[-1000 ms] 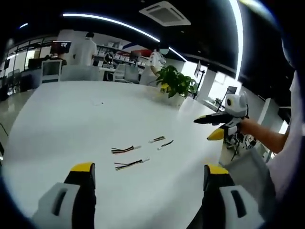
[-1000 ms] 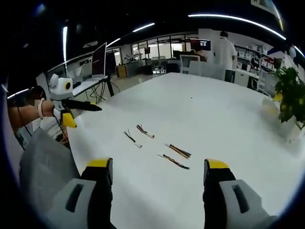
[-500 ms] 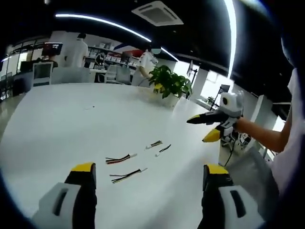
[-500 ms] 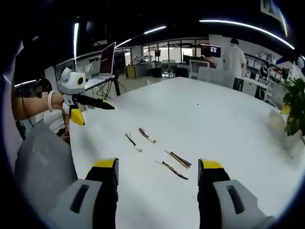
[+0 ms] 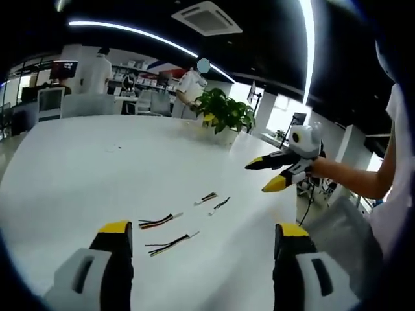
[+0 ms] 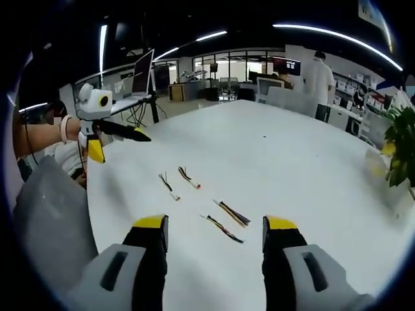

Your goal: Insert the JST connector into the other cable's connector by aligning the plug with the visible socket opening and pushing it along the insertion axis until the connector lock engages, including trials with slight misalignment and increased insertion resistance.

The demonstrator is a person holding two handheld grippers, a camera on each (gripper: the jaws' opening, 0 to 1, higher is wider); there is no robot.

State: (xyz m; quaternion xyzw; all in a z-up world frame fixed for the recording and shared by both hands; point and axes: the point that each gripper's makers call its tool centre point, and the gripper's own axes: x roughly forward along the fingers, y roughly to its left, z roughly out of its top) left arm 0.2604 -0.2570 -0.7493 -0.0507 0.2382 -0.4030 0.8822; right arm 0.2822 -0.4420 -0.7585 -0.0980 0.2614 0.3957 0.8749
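Note:
Several short JST cables lie loose on the white table [image 5: 78, 162]. In the left gripper view two multicoloured leads [image 5: 159, 221] [image 5: 170, 243] lie nearest, and two shorter dark ones [image 5: 207, 196] [image 5: 220, 205] lie beyond. My left gripper [image 5: 203, 228] hovers open above the near edge, holding nothing. My right gripper [image 5: 273, 172] comes in from the right, off the table, jaws apart. In the right gripper view the same cables [image 6: 166, 184] [image 6: 189, 177] [image 6: 228, 212] [image 6: 222, 228] lie just ahead of my open right gripper [image 6: 215, 223]. The left gripper [image 6: 110, 139] shows at the left.
A potted plant [image 5: 224, 113] stands at the table's far side, also visible as the plant [image 6: 402, 152] at the right edge. People stand among desks and chairs [image 5: 48, 100] in the background. A laptop [image 6: 144, 78] sits on a side desk. A person's grey-clad lap [image 6: 45, 214] is at the table edge.
Both cameras have moved closer to the cables. The right gripper has drifted left towards the table, and its jaws stand slightly closer together. The cables have not moved.

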